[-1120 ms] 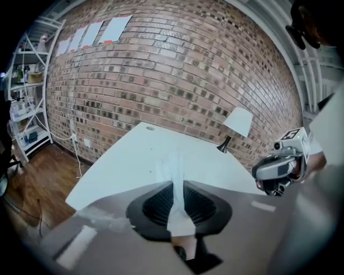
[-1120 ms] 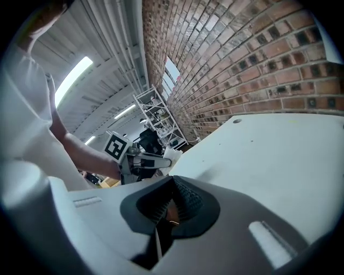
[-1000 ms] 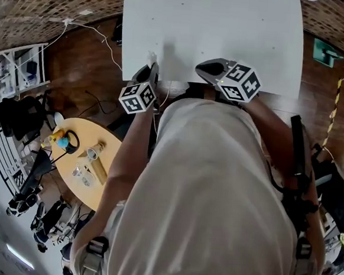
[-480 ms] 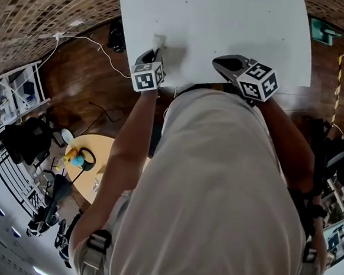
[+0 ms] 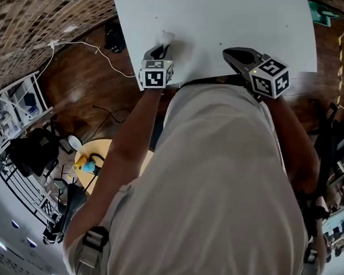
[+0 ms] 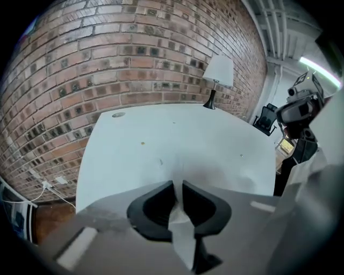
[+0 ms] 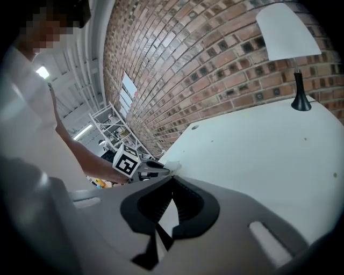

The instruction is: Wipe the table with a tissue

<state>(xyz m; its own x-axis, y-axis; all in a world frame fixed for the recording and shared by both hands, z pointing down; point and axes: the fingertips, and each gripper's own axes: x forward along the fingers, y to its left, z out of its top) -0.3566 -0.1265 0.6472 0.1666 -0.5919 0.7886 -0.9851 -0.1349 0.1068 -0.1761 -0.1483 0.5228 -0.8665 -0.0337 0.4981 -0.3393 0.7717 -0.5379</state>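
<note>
Bright even light, strong fisheye warping

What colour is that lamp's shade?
The lamp shade is white, clearest in the right gripper view.

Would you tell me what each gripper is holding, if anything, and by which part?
The left gripper is closing its jaws on a crumpled white tissue, pinched mid-length, a tuft past the tips. The right gripper holds nothing.
</note>
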